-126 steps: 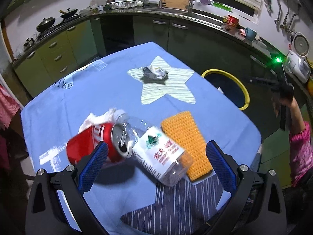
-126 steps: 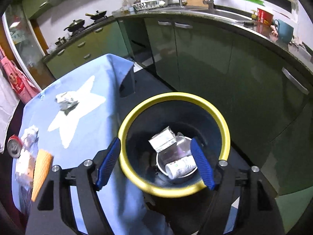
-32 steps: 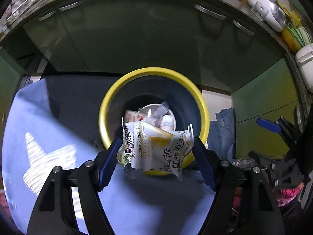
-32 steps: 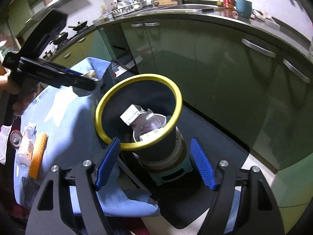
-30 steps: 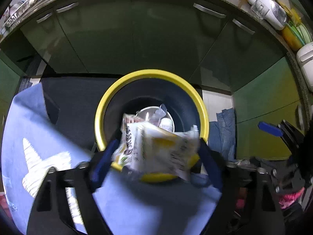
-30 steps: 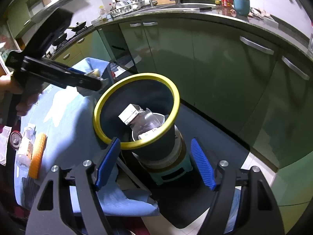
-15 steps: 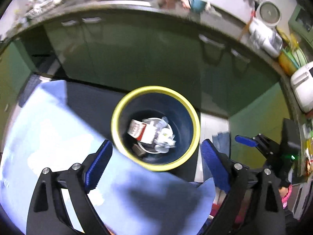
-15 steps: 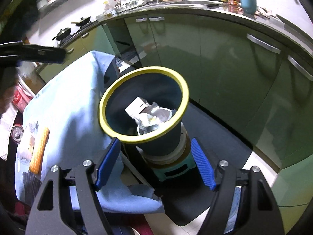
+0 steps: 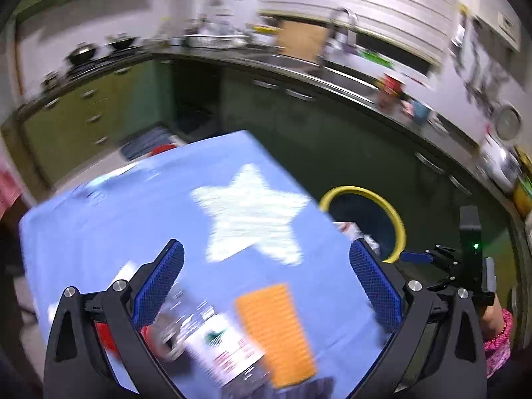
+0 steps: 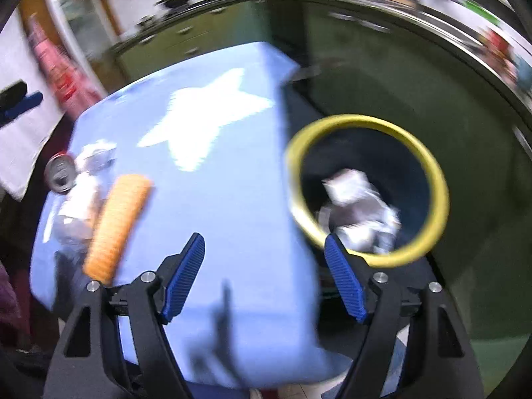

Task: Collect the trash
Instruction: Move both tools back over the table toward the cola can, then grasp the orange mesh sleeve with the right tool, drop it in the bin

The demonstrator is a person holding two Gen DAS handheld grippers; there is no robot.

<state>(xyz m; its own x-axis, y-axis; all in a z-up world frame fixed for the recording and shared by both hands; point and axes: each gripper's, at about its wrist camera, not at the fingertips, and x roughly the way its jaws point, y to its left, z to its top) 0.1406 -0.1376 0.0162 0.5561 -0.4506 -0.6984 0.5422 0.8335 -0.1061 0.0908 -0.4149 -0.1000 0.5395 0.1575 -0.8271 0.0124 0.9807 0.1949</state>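
My left gripper is open and empty above the near part of the blue star tablecloth. Just below it lie a clear plastic jar with a white label, a red soda can and an orange sponge. The yellow-rimmed bin stands off the table's right edge. My right gripper is open and empty over the table's right edge, beside the bin, which holds wrappers and a carton. The can, the jar and the sponge show at left.
Green kitchen cabinets and a counter with a sink run behind the table. A stove with pans is at back left. The right gripper shows in the left wrist view. Both views are motion-blurred.
The left gripper dropped the snack wrapper into the bin and swung back over the table to the can and jar. The right gripper moved from beside the bin to the table's edge.
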